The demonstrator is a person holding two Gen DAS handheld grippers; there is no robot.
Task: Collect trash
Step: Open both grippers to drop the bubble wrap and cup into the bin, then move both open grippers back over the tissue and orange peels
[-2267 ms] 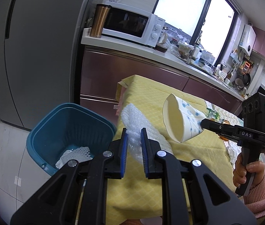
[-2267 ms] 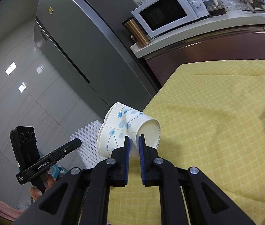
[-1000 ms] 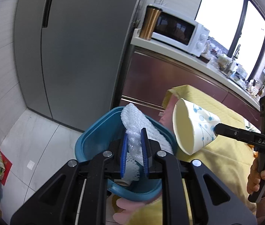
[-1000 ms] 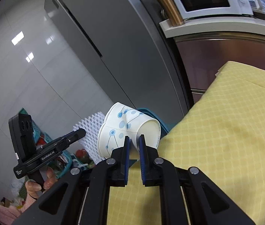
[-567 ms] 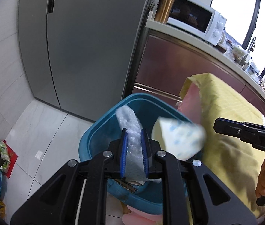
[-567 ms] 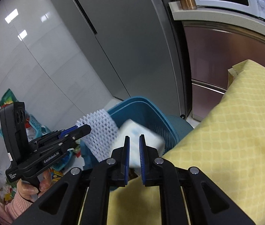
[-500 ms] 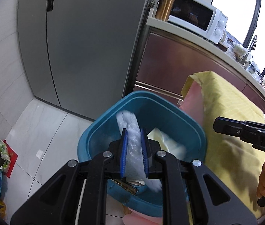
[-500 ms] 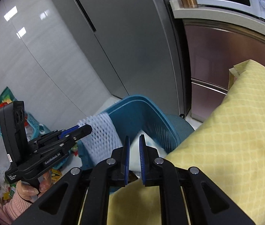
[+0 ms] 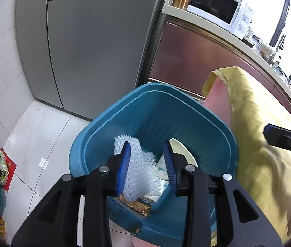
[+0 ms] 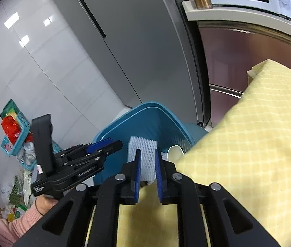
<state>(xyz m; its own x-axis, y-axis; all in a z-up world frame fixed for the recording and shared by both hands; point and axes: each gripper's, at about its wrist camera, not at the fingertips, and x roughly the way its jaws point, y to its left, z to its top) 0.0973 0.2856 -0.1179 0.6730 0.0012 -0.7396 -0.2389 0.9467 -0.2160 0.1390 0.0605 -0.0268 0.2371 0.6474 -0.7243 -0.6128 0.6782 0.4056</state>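
A blue trash bin [image 9: 186,111] stands on the floor beside the table; it also shows in the right wrist view [image 10: 151,119]. Inside lie a white foam net [image 9: 139,170] and a white paper cup [image 9: 181,152]. My left gripper [image 9: 146,164] is open and empty just above the bin, the net loose between its fingers. My right gripper [image 10: 147,165] is open a little and empty above the table's edge, pointing at the bin; the net [image 10: 143,152] and cup rim [image 10: 174,151] show beyond it. The right gripper's tip [image 9: 285,138] shows at the right of the left wrist view.
A table with a yellow cloth [image 9: 258,127] stands right of the bin. A grey fridge [image 9: 96,41] and a counter with a microwave [image 9: 217,10] are behind. Bags and a basket of clutter [image 10: 15,127] lie on the floor at the left.
My right gripper let go of the paper cup, which dropped into the bin. My left gripper opened and the foam net fell into the bin.
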